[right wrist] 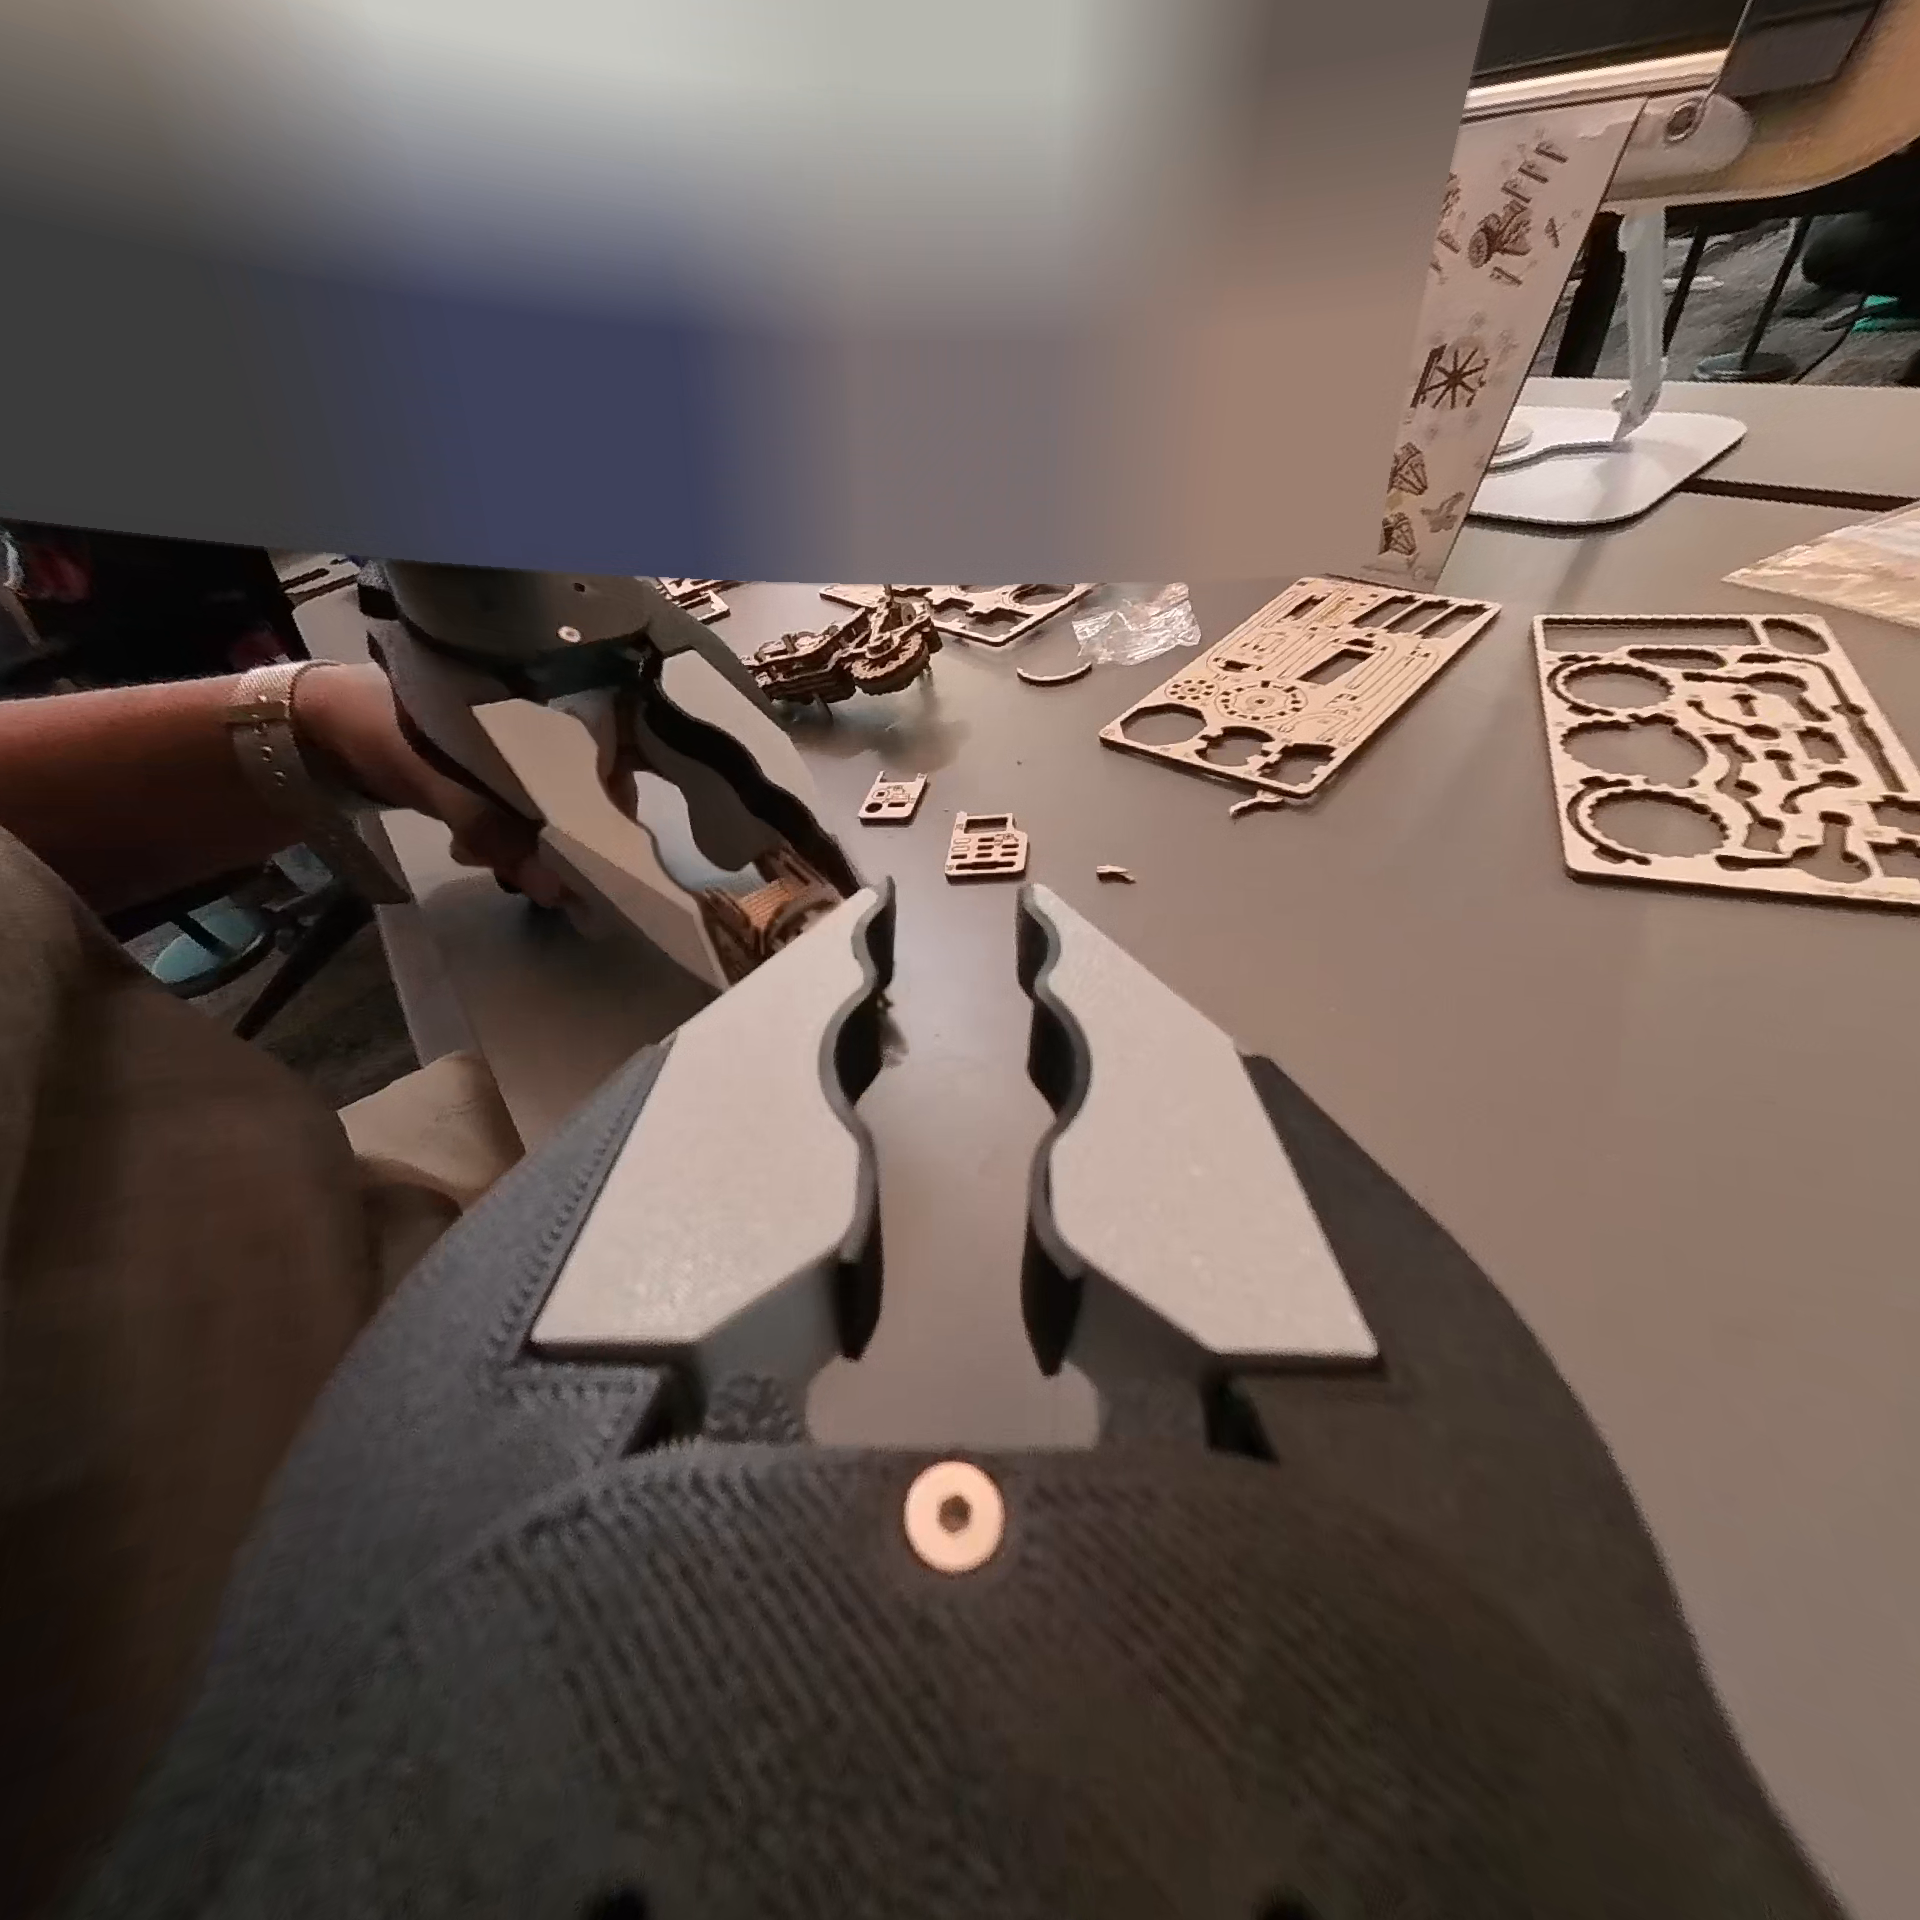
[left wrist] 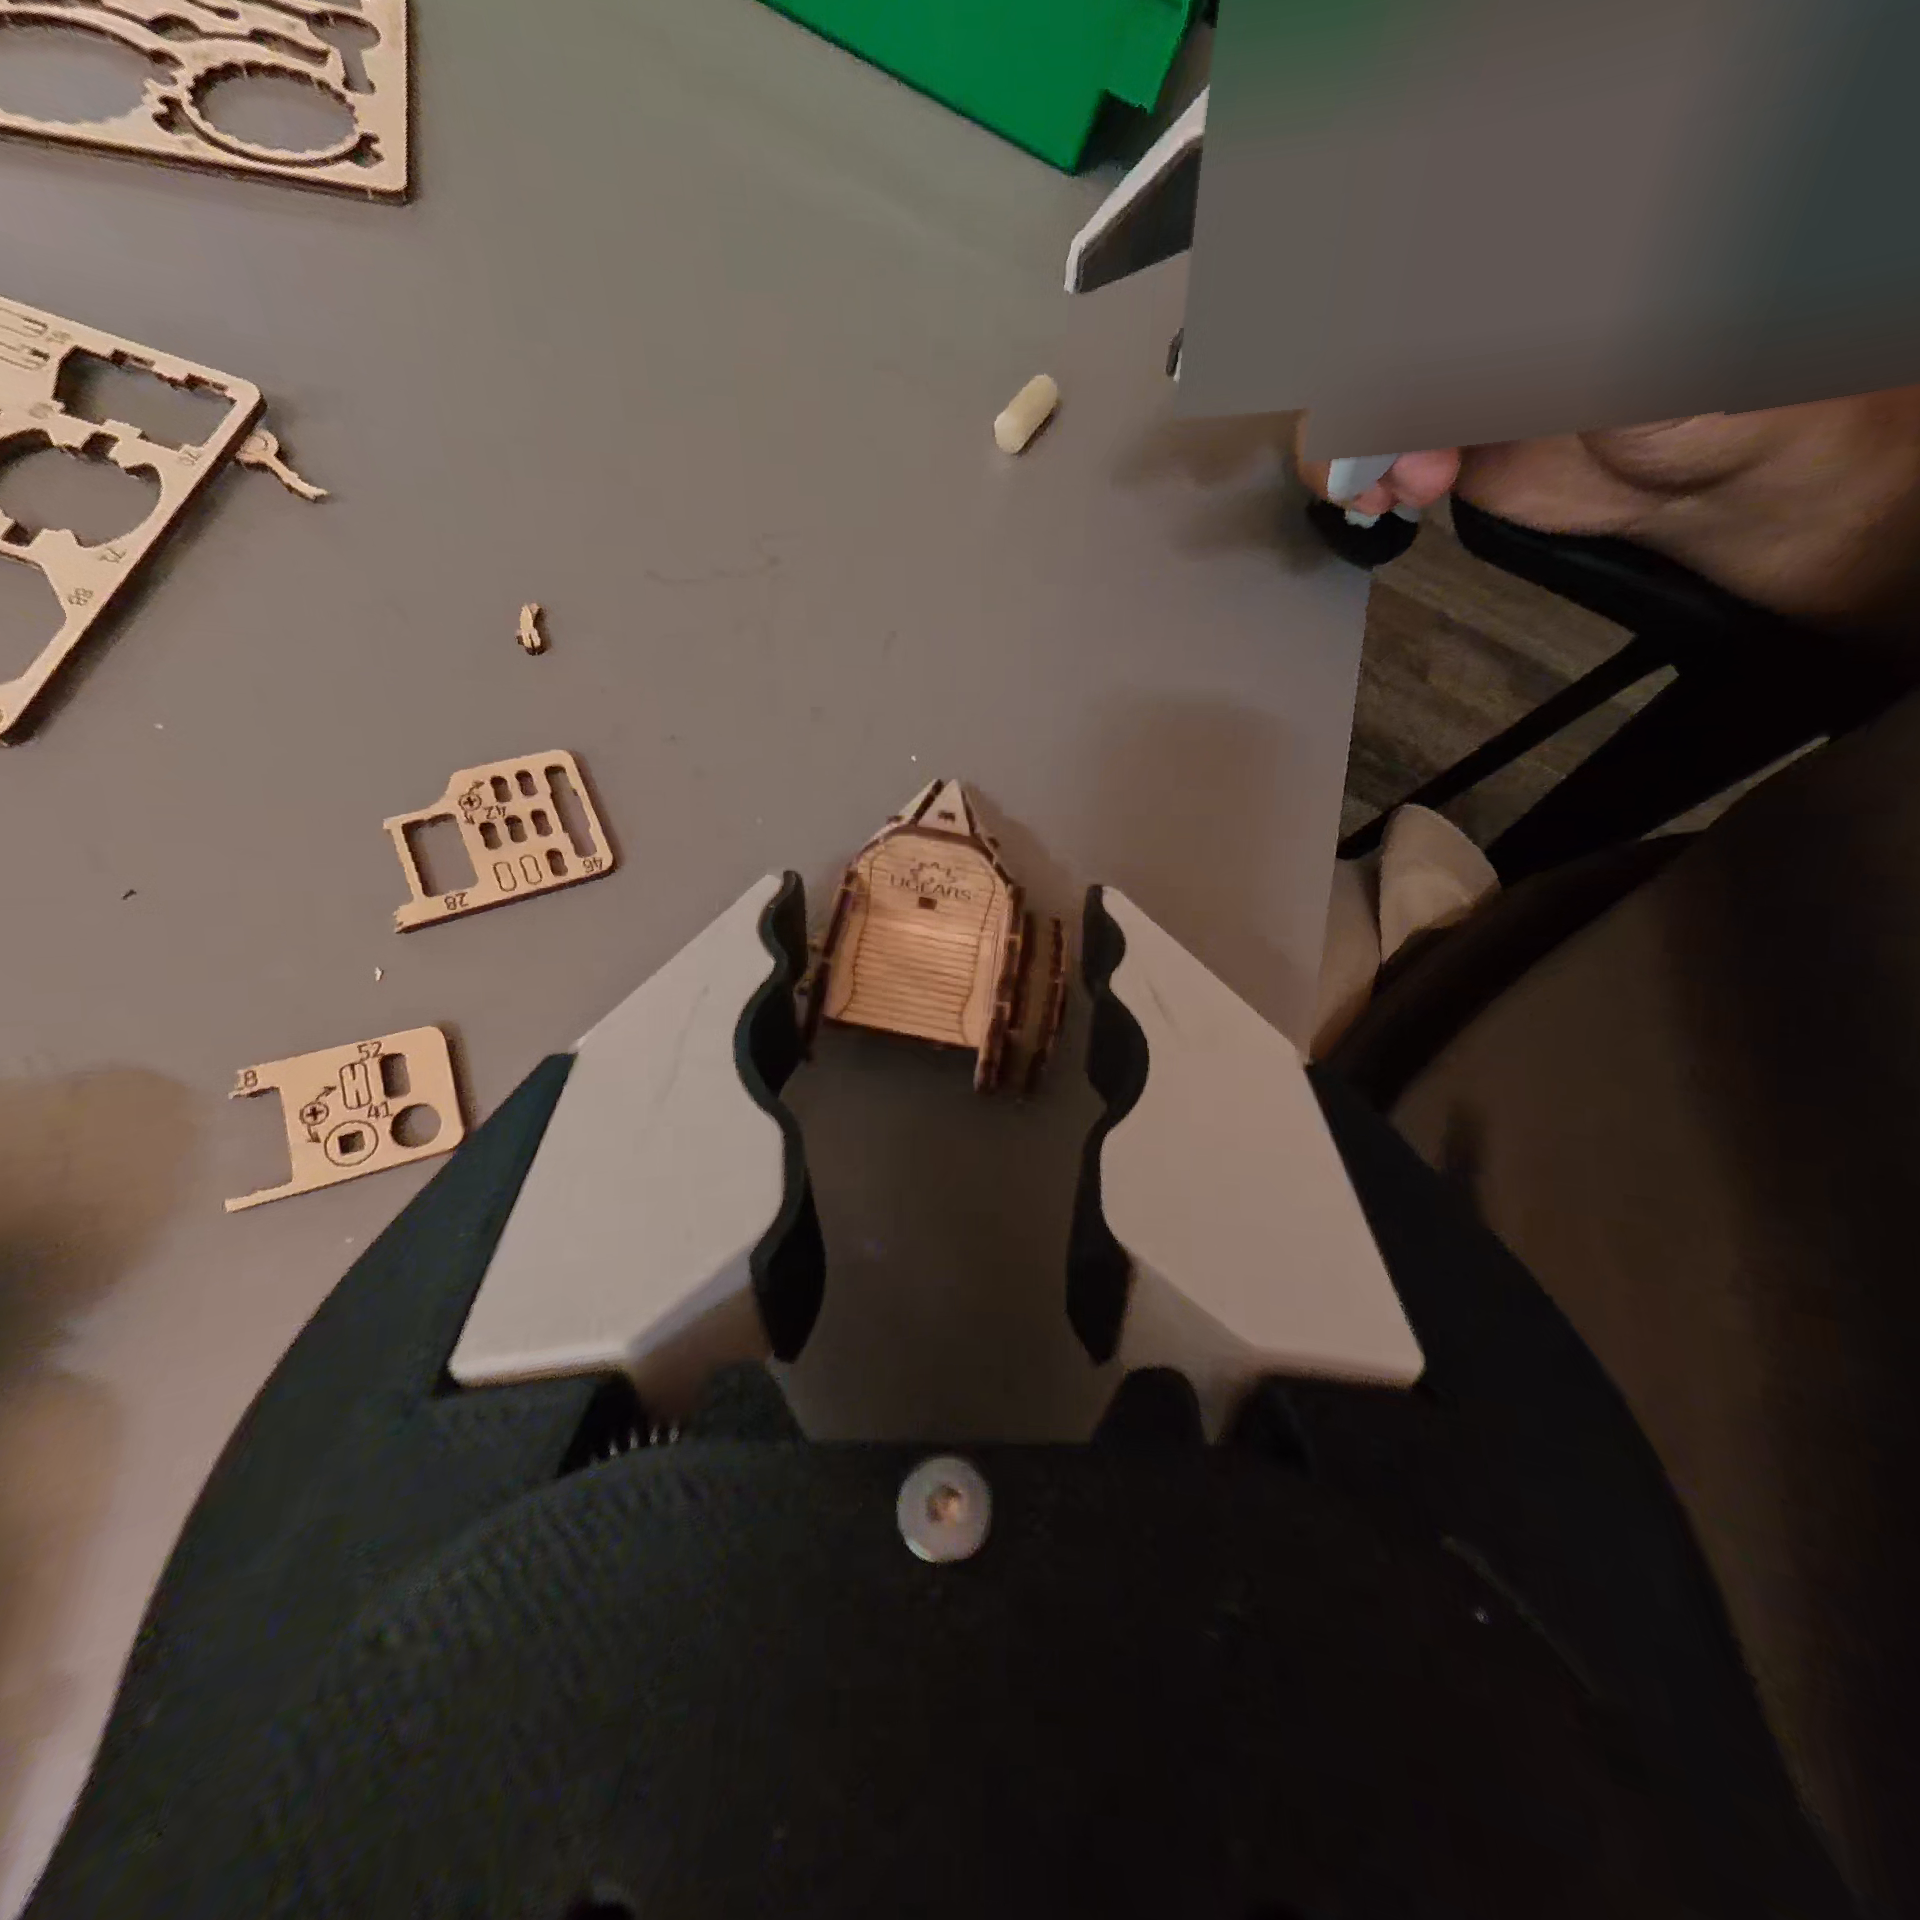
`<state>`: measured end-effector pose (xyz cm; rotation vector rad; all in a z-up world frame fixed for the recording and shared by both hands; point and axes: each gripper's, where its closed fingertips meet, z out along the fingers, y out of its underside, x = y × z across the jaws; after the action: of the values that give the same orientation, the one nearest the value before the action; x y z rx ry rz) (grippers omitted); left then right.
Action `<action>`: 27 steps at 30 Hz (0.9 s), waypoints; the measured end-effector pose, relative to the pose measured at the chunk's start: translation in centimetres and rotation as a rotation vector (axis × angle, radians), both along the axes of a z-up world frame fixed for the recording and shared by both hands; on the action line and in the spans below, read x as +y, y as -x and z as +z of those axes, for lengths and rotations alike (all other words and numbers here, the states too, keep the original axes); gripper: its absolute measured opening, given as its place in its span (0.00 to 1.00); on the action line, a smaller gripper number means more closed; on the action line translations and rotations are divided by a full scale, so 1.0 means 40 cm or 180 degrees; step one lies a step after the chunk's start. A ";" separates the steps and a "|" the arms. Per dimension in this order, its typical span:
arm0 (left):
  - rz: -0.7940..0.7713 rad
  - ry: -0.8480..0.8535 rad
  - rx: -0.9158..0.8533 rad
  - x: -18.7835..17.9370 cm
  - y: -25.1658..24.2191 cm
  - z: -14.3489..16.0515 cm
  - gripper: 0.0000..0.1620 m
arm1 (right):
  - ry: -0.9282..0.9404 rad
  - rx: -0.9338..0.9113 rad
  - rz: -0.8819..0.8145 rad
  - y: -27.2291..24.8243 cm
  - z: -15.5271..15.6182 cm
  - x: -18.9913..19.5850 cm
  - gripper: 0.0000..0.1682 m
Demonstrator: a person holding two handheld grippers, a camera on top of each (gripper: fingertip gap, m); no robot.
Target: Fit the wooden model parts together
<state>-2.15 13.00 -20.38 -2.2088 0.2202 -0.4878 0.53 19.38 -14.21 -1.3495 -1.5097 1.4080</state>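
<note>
A small assembled wooden model part [left wrist: 925,951], curved like a slatted hood, lies on the grey table [left wrist: 727,468] near its right edge. My left gripper [left wrist: 940,899] is open, with its fingers on either side of the part. The left pad is close against the part; a small gap shows on the right. The right wrist view shows this gripper [right wrist: 727,831] and the part [right wrist: 774,914] at the left. My right gripper [right wrist: 956,902] is open and empty, low over bare table beside the left one.
Two small wooden offcut cards [left wrist: 499,842] [left wrist: 348,1112] lie left of the part. Punched-out wooden sheets [right wrist: 1299,686] [right wrist: 1745,758] lie farther right. A darker assembled model [right wrist: 842,655], a plastic bag [right wrist: 1132,623], a standing booklet [right wrist: 1455,343] and a green box [left wrist: 997,73] lie beyond.
</note>
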 end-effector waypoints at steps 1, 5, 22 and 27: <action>0.0002 0.0009 0.0029 -0.004 0.002 -0.001 0.34 | 0.0003 0.0012 -0.0004 -0.001 0.001 0.001 0.13; 0.0147 -0.0128 0.0092 -0.022 0.016 0.027 0.43 | -0.0019 0.0078 -0.0031 -0.004 0.008 0.003 0.12; 0.1363 -0.1571 -0.0819 -0.159 0.197 0.198 0.46 | 0.0105 0.0380 -0.0005 -0.049 0.095 -0.053 0.14; 0.1554 -0.1415 -0.0289 -0.133 0.197 0.162 0.41 | 0.0430 0.0178 0.0166 0.005 0.083 -0.080 0.03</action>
<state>-10.03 7.68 -13.90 -1.7185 -0.2383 -0.2354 0.34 16.17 -10.89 -1.3472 -1.4450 1.5920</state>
